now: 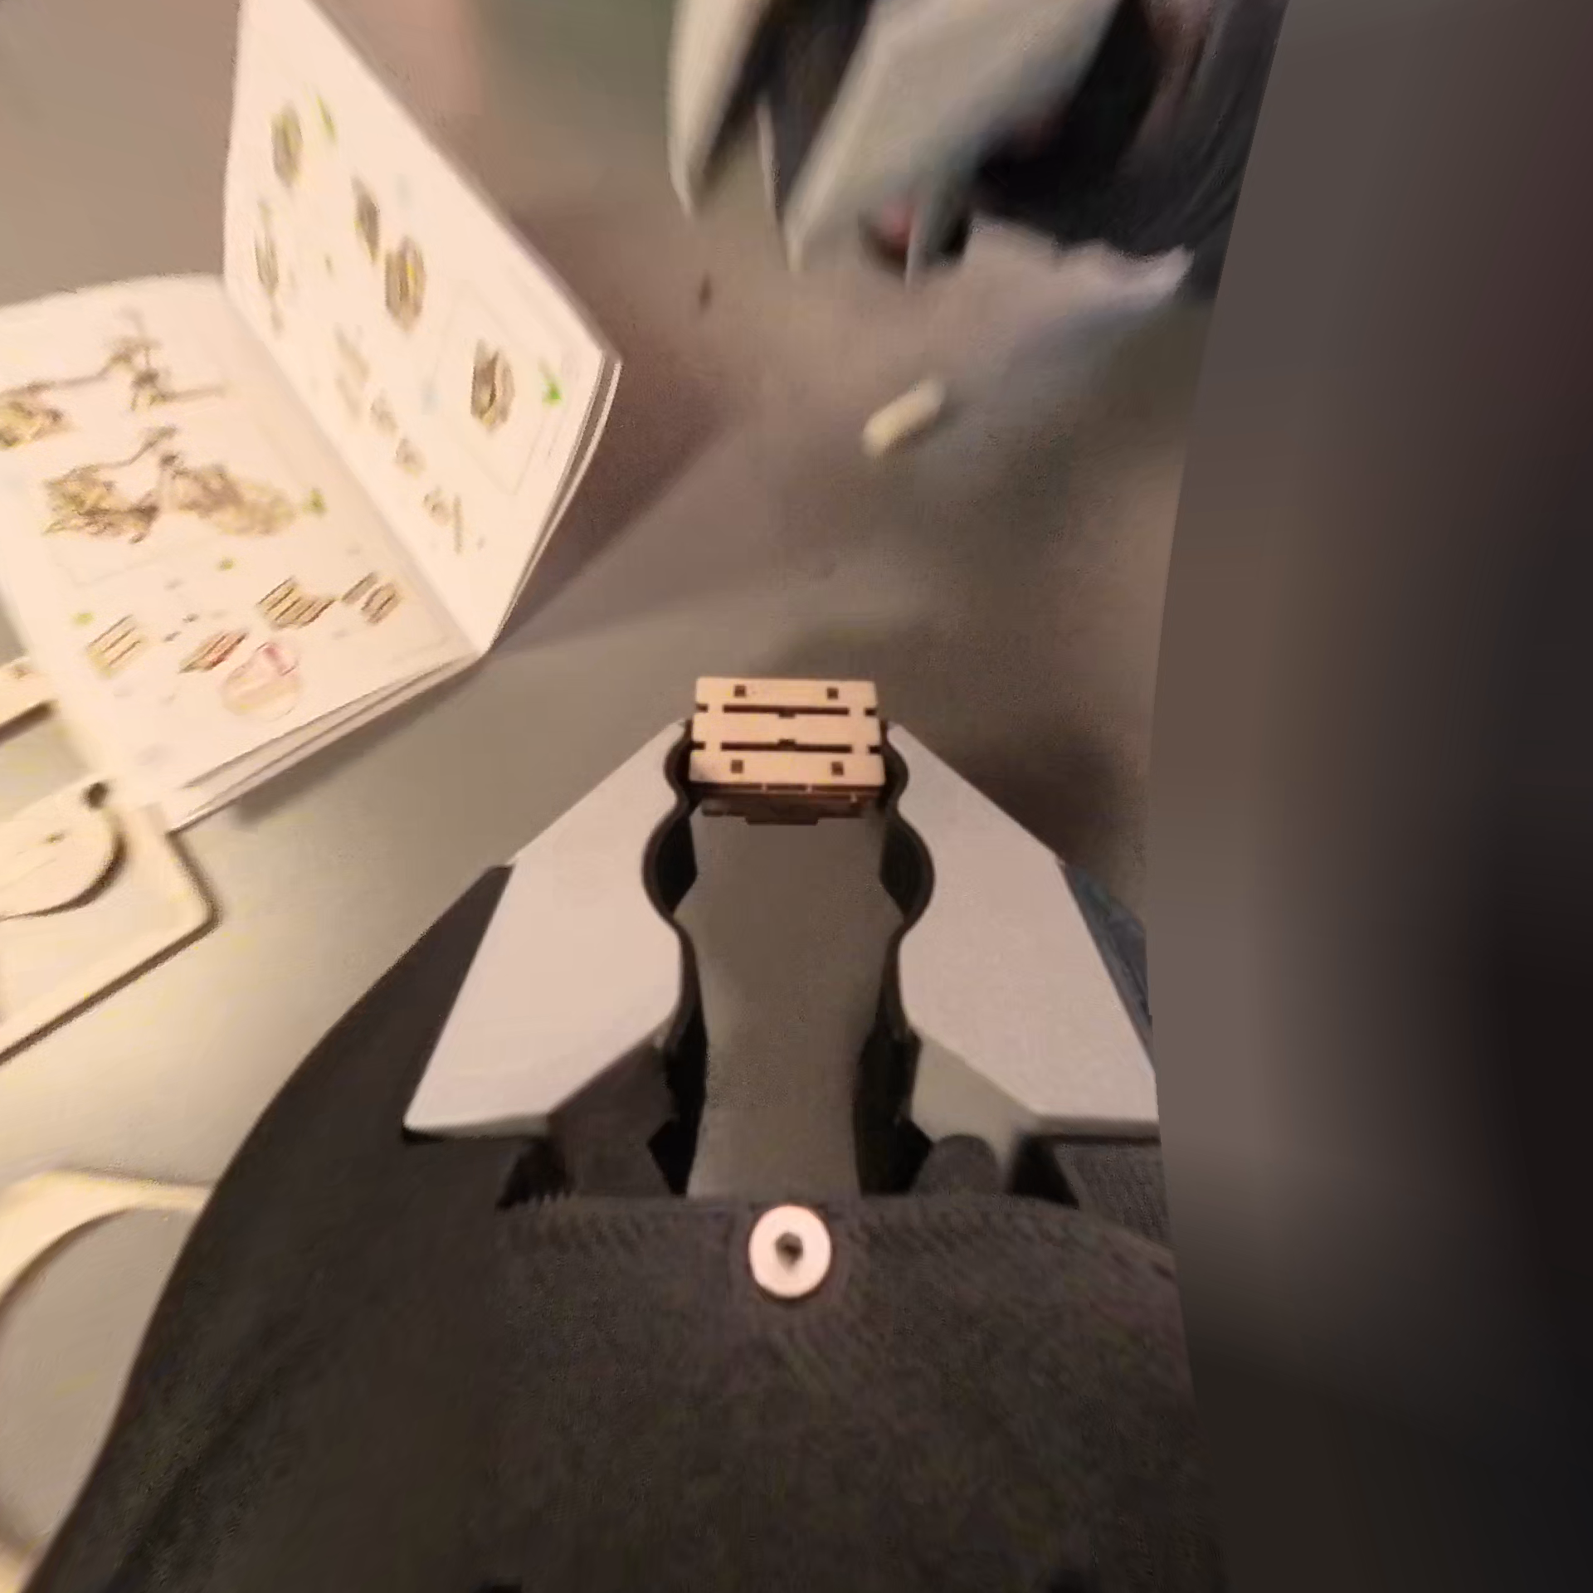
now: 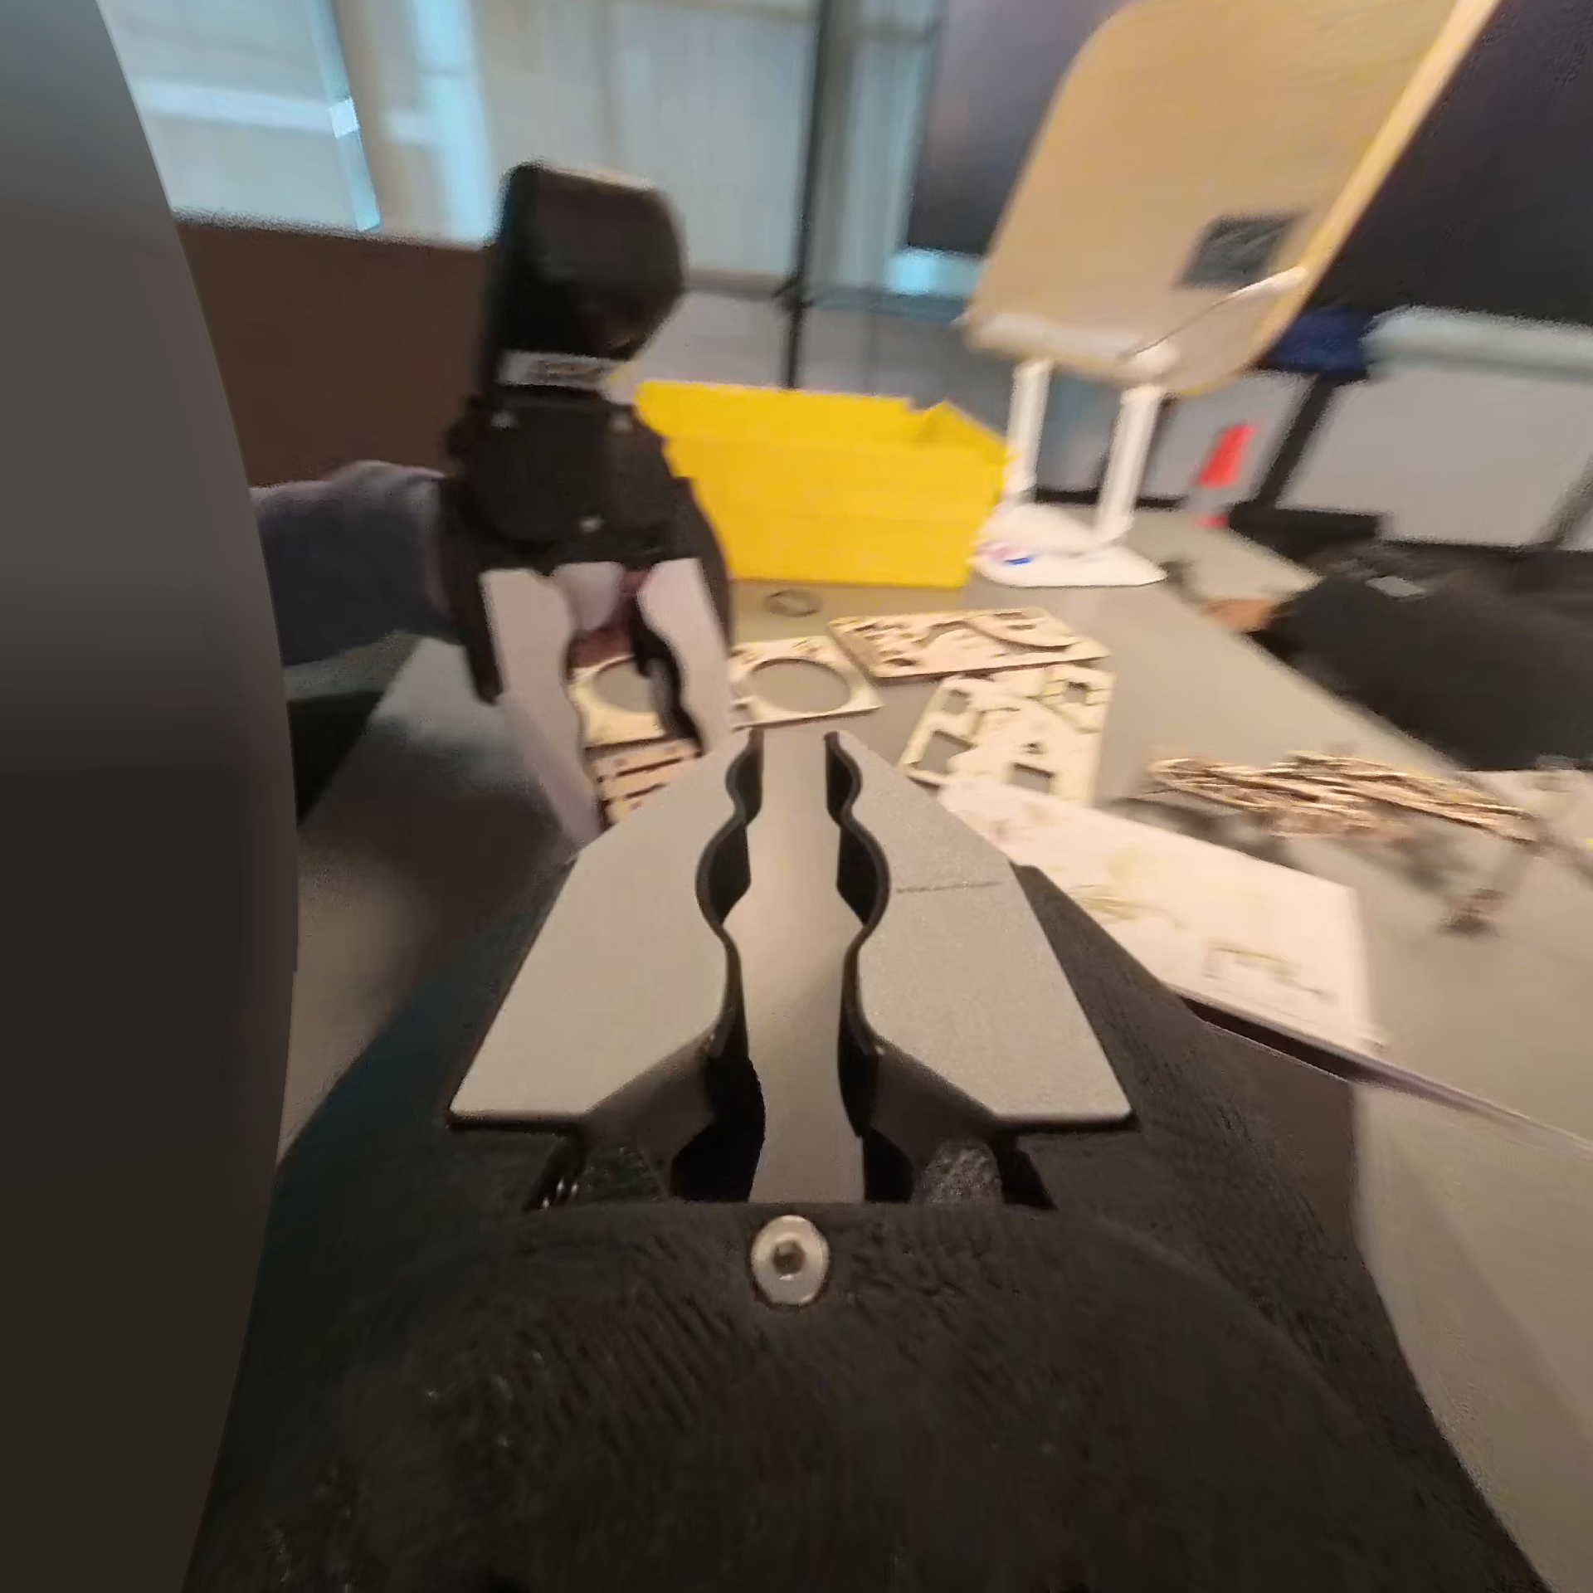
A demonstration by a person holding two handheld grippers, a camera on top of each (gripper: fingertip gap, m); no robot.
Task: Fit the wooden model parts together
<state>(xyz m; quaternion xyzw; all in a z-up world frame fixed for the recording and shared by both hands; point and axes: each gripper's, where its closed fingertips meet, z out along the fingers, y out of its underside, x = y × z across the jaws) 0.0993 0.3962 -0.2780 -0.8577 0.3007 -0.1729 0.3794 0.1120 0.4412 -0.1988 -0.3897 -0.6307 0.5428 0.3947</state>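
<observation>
In the left wrist view, the left tool [image 1: 786, 763] grips a small slatted wooden block [image 1: 786, 740] between its tips, above the grey table [image 1: 414, 862]; an open instruction booklet [image 1: 284, 483] lies left. In the right wrist view, the right tool [image 2: 793, 754] is slightly open and empty, with cut-out wooden sheets [image 2: 965, 642] and a yellow bin [image 2: 827, 483] ahead.

A grey table [image 2: 1207, 690] carries punched-out wooden part sheets [image 2: 965, 642] at its centre, stacked yellow bins [image 2: 827, 483] at twelve o'clock, a white stand [image 2: 1112, 517] at one o'clock and an open instruction booklet [image 1: 284, 483] beside an assembled wooden model [image 2: 1327, 797] at three o'clock.
</observation>
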